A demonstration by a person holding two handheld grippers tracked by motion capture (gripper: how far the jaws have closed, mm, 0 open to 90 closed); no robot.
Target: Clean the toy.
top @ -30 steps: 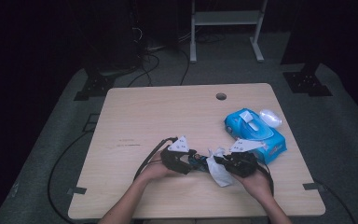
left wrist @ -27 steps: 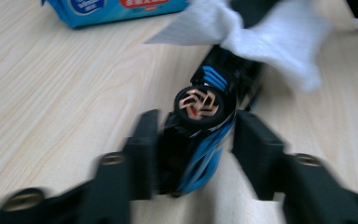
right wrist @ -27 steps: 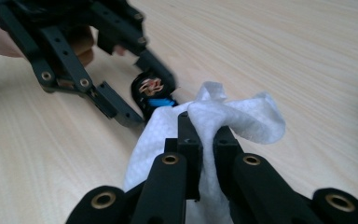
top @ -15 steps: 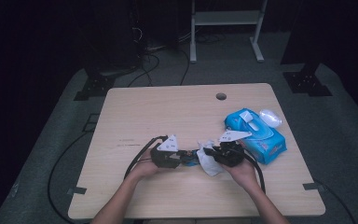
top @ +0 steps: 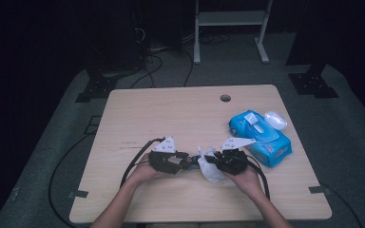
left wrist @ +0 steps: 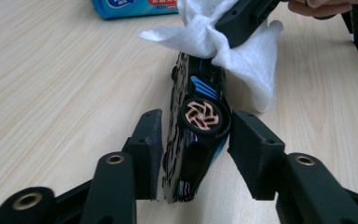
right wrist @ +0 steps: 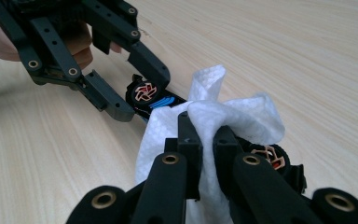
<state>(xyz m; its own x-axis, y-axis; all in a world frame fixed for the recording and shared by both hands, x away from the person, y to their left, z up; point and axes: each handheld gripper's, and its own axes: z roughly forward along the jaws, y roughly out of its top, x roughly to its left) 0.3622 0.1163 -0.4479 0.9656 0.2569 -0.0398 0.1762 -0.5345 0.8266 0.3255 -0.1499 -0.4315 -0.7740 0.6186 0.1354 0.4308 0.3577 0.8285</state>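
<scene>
A person's two hands meet over the table (top: 138, 118), close to its near edge and about midway along it. Between them lies a small black toy car (left wrist: 196, 116) with blue stripes and orange-spoked wheels, turned on its side with one wheel facing up.

The left gripper (top: 184, 163) reaches in from the left. In the left gripper view (left wrist: 196, 135), its jaws stand on either side of the car's rear end, the left pad against the car's underside and the right pad just beside the wheel; a thin gap seems to remain there, so the grip looks loose rather than pressed. These jaws have just been opening a little, with the car still between them.

The right gripper (top: 208, 162) comes in from the right. Its jaws are clamped tight on a white wet wipe (right wrist: 233, 116), which bunches up between the pads and drapes over the front part of the car. The wipe's loose end hangs down onto the tabletop beside the car.

Near the table's right edge, well apart from the hands, lies a blue pack of wipes (top: 261, 135) with its white flap open. A small clear lid (top: 275, 119) sits just behind it.
</scene>
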